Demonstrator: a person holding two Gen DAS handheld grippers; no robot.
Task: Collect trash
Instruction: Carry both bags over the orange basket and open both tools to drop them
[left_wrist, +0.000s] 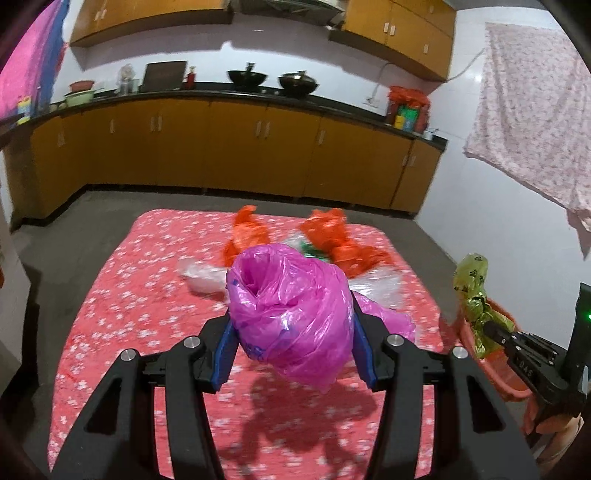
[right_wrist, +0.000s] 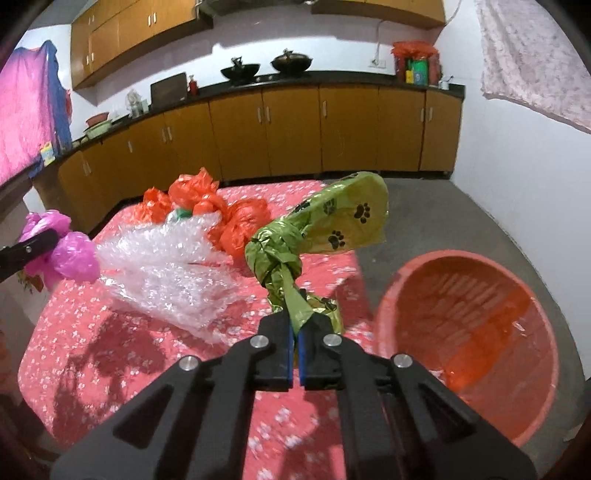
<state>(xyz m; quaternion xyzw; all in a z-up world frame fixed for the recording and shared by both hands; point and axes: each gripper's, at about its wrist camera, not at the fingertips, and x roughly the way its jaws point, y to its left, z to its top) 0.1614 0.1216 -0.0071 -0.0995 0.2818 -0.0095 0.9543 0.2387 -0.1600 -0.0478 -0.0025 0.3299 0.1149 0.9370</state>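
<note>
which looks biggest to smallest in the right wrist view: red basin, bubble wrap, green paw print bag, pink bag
1. red basin
2. bubble wrap
3. green paw print bag, though it hangs close to the camera, so its rank is unsure
4. pink bag, partly hidden at the frame edge

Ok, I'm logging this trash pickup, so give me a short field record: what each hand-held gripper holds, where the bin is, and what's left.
left hand-held gripper: shut on pink bag
right hand-held gripper: shut on green bag
basin: on the floor, right of the mat
left on mat: orange bags, bubble wrap
</note>
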